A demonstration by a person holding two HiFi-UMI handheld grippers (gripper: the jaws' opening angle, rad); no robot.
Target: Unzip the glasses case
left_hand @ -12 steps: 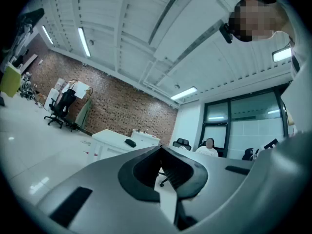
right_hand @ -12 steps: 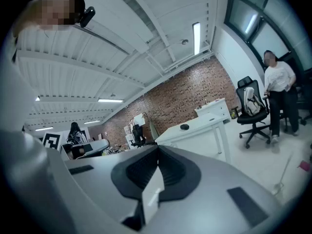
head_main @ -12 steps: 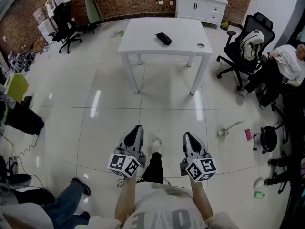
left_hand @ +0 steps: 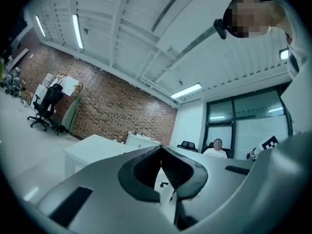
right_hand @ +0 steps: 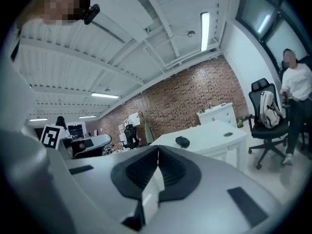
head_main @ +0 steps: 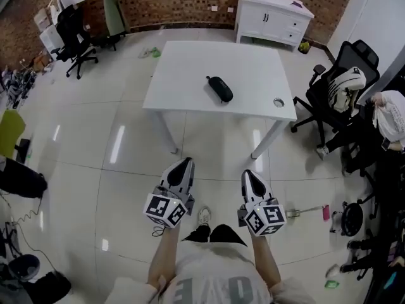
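Glasses case (head_main: 219, 88): lay dark and oblong near the middle of the white table top, slanted across it; neither gripper touched it, and its zip was too small to make out.
Table (head_main: 190, 75): stood on the tiled floor ahead of the person, well apart from both grippers, with bare floor between.
Small round object (head_main: 278, 102): sat on the table near its front right corner, apart from the case; what it was could not be told.
Left gripper (head_main: 184, 163): was held out level in front of the person's body, over the floor; its own view showed the two jaws pressed together at the tips with nothing between them.
Right gripper (head_main: 248, 174): was held beside the left one, apart from it and roughly parallel, both pointing toward the table; its jaws met tip to tip and were empty, and the case showed far off beyond them on the table top.
Marker cubes (head_main: 166, 209): one sat at the rear of each gripper, nearest the person.
Cabinet (head_main: 275, 14): white, stood against the brick wall behind the table.
Office chair (head_main: 338, 84): black, stood right of the table with a pale bag against its back.
Seated person (head_main: 387, 116): sat at the right edge, beyond that chair.
Second chair (head_main: 68, 30): black, stood at the far left near the wall.
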